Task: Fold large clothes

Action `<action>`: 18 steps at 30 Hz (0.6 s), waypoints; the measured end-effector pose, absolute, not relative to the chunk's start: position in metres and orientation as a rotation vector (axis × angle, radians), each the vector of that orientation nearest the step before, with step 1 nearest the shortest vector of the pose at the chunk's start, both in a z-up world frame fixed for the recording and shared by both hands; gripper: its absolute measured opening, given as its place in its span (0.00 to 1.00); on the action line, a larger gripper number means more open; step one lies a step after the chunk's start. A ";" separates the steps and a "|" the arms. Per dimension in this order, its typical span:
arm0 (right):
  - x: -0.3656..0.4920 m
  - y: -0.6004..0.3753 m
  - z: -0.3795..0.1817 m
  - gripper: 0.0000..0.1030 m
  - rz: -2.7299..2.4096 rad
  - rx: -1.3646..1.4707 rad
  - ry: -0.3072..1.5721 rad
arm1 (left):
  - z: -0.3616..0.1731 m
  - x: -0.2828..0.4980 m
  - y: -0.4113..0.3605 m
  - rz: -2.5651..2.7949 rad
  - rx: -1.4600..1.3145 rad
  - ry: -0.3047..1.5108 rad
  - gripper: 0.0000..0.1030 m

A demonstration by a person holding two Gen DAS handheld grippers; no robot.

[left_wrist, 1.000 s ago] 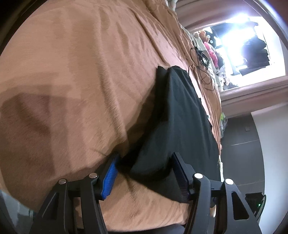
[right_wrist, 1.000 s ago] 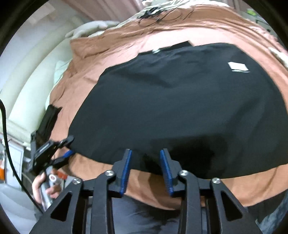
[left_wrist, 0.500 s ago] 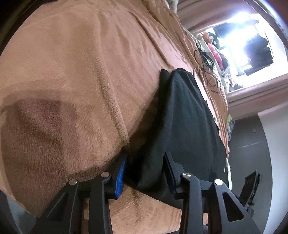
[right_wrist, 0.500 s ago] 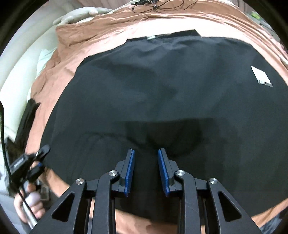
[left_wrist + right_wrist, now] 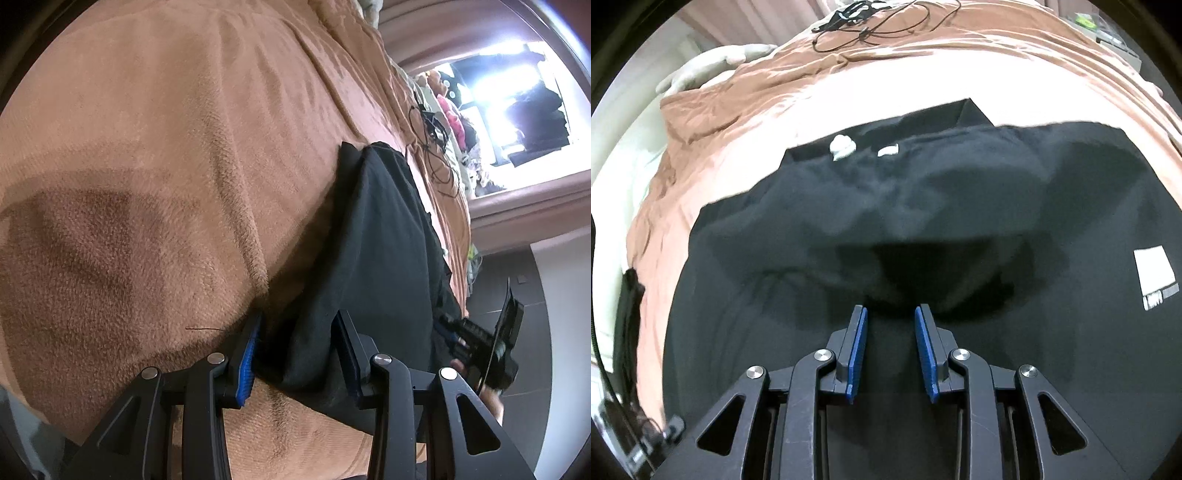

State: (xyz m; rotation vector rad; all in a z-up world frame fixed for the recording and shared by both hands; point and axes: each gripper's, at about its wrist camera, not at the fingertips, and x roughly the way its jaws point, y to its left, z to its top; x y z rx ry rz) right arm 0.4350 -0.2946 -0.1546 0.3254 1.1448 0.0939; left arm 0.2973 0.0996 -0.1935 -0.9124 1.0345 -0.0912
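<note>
On the bed w/ the brown blanket [image 5: 155, 192], a black shirt [image 5: 923, 229] is spread flat. Its bunched edge is clamped by the left hand-held gripper [image 5: 295, 347], jaws having just closed onto the fabric. Right hand-held gripper [image 5: 891, 332] is held over the shirt's middle, jaws apart, nothing pinched afaict.

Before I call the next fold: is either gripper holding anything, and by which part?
The left gripper holds the black garment by a bunched edge fold. The right gripper appears to carry the garment's lifted near edge, but its grip is unclear.
</note>
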 end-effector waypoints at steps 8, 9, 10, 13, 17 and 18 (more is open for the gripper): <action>0.476 -0.303 -0.158 0.27 0.113 0.365 1.124 | -0.196 0.298 0.098 -0.077 -0.918 1.031 0.38; 0.474 -0.305 -0.155 0.27 0.120 0.374 1.125 | -0.195 0.298 0.097 -0.074 -0.911 1.037 0.35; 0.470 -0.307 -0.151 0.27 0.125 0.389 1.122 | -0.194 0.298 0.097 -0.072 -0.907 1.042 0.33; 0.437 -0.312 -0.130 0.27 0.167 0.412 1.076 | -0.185 0.297 0.098 -0.092 -0.906 1.040 0.23; 0.390 -0.310 -0.113 0.27 0.235 0.405 1.064 | -0.161 0.301 0.094 -0.144 -0.860 0.993 0.15; 0.375 -0.310 -0.109 0.27 0.246 0.400 1.061 | -0.154 0.302 0.092 -0.160 -0.858 0.979 0.14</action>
